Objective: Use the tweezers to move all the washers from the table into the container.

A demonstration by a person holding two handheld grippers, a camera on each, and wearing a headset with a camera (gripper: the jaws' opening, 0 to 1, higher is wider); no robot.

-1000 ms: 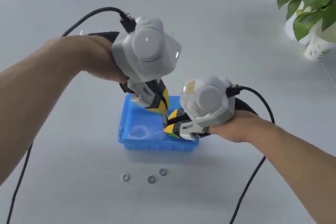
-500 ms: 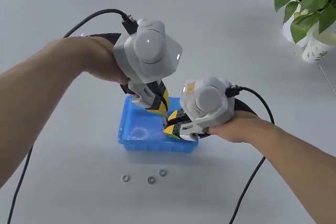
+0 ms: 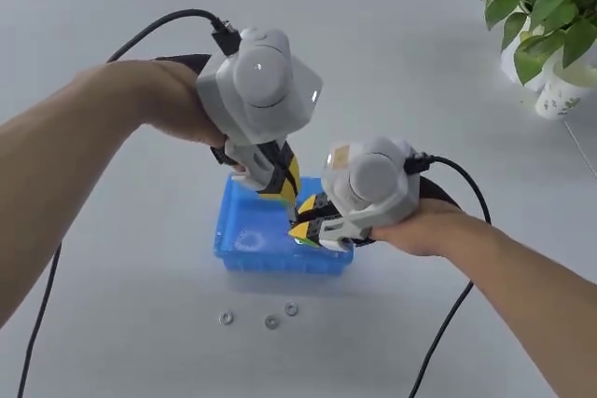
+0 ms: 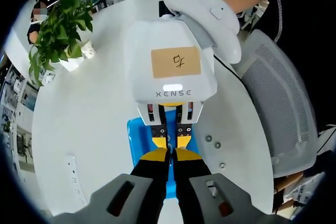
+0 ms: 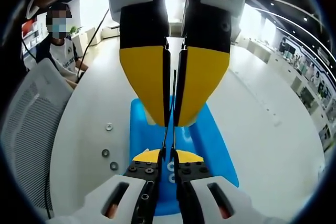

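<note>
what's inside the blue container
What look like washers lie on the blue container floor; in the head view the left hand-held gripper and right hand-held gripper cover its right side, hiding the rest.

XENSE on right tool (image 4: 171, 141), tan sticker (image 4: 176, 62) above, handwritten, perhaps 右

Washers (image 3: 270, 321) on table (image 3: 420, 44), before container (image 3: 270, 263)
</note>
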